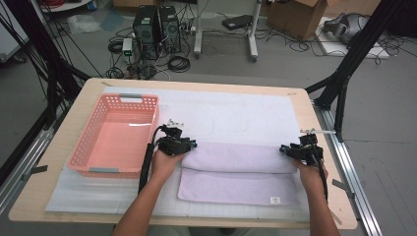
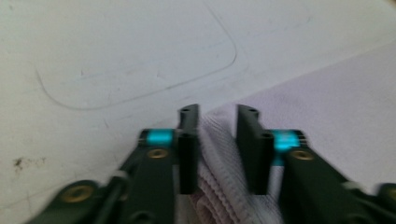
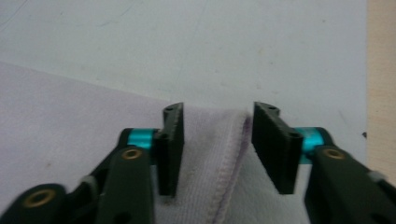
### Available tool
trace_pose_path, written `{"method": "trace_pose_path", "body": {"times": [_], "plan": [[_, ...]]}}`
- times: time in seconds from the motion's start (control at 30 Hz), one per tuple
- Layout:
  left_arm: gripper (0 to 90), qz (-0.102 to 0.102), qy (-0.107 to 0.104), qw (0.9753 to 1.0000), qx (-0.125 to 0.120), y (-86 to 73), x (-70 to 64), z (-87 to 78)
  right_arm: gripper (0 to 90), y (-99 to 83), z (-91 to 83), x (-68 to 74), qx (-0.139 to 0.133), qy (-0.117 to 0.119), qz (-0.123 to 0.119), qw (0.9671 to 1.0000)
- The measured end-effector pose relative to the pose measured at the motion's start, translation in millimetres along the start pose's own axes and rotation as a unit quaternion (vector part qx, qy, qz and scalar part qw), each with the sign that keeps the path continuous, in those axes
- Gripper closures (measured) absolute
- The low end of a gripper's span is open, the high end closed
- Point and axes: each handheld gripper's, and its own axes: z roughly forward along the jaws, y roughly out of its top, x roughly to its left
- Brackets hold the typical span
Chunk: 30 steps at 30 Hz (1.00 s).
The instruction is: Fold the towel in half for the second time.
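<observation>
- High view: lavender towel [image 1: 239, 172], folded over itself, lies on the white mat [image 1: 236, 115] at the desk's near edge.
- Left tool [image 1: 181, 145], right tool [image 1: 297, 150]: jaws narrowly parted astride the fold's ends; cloth between them, grip uncertain.
- Soft, light, limp; best held at corners.
- Pink basket [image 1: 118, 135] beyond, left.

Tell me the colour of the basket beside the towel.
Salmon pink basket, clearest in the high view.

Black tool [image 2: 217, 149] arms, teal collars, brass screws.
</observation>
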Motion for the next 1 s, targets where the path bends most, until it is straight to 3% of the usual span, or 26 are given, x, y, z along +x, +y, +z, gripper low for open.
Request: {"method": "trace_pose_path", "body": {"times": [0.03, 0.07, 0.1, 0.17, 0.33, 0.5, 0.67, 1.0], "plan": [[81.7, 0.003, -0.001, 1.0, 0.002, -0.3, -0.9, 0.7, 64.9, -0.5, 0.1, -0.7, 0.001, 0.003, 0.001, 1.0], [83.7, 0.004, -0.003, 1.0, 0.002, -0.4, -1.6, 0.4, 77.1, -1.2, 0.4, -1.8, 0.005, 0.01, 0.002, 0.9999], [84.4, 0.007, -0.004, 1.0, 0.002, 0.0, -1.9, -0.8, 83.5, -2.1, -0.2, -1.8, 0.008, 0.017, -0.001, 0.9998], [85.3, 0.006, -0.008, 0.9999, -0.01, 0.8, -2.4, -5.3, 85.9, -3.0, -3.5, -0.4, -0.003, 0.018, -0.006, 0.9998], [85.6, 0.012, -0.02, 0.999, -0.039, 0.8, -6.5, -23.7, 86.1, -7.4, -17.1, 6.9, -0.038, 0.017, -0.036, 0.9985], [85.5, 0.026, -0.039, 0.9969, -0.064, -7.3, -14.2, -41.4, 86.0, -21.4, -35.1, 8.2, -0.071, 0.027, -0.04, 0.9963], [85.5, 0.045, -0.043, 0.9952, -0.076, -19.1, -20.2, -56.2, 85.7, -38.3, -51.6, 8.4, -0.096, 0.044, -0.044, 0.9935], [85.4, 0.062, -0.067, 0.9919, -0.089, -53.0, -34.6, -79.9, 85.1, -78.6, -75.7, 13.4, -0.115, 0.061, -0.045, 0.9904]]}}
